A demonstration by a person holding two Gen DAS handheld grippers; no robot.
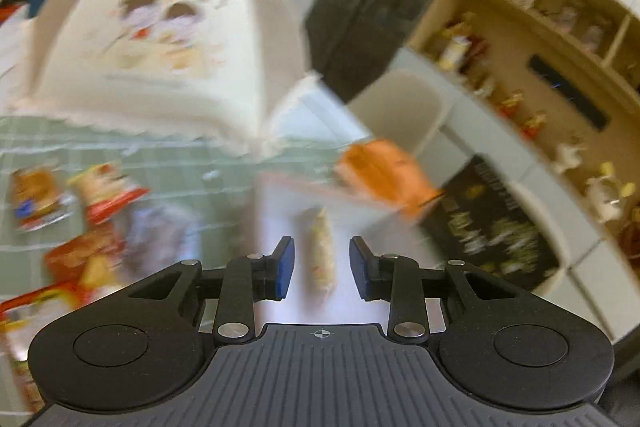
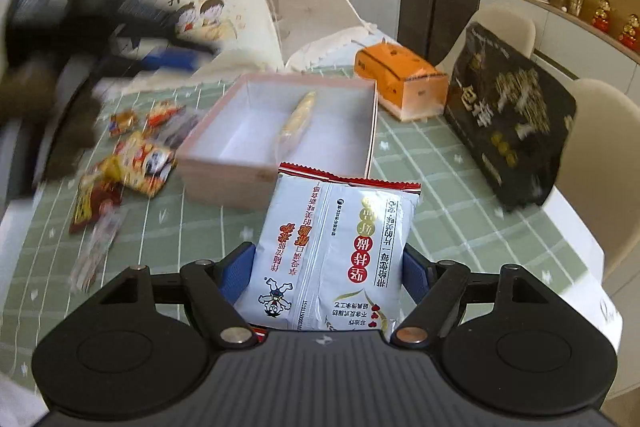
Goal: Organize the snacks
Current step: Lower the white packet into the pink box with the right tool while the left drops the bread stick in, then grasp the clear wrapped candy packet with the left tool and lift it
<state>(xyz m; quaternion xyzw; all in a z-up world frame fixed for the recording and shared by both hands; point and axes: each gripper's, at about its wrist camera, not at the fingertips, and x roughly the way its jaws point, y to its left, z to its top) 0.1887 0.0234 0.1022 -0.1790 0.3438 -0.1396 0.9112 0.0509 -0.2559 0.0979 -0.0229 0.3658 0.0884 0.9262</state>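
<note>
Right wrist view: the right hand-held gripper is pinching a white snack packet just short of the open box. Above that box, the left hand-held gripper is hanging spread, holding nothing, a wrapped snack lying inside.

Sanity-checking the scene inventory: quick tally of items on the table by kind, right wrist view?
Loose snack packets in the pile left of the box: about 5, blurred
Snack packet held in the right gripper: 1
Wrapped snack inside the box: 1
Open box: 1
Orange tissue box: 1
Black bag: 1
Total: about 10
</note>
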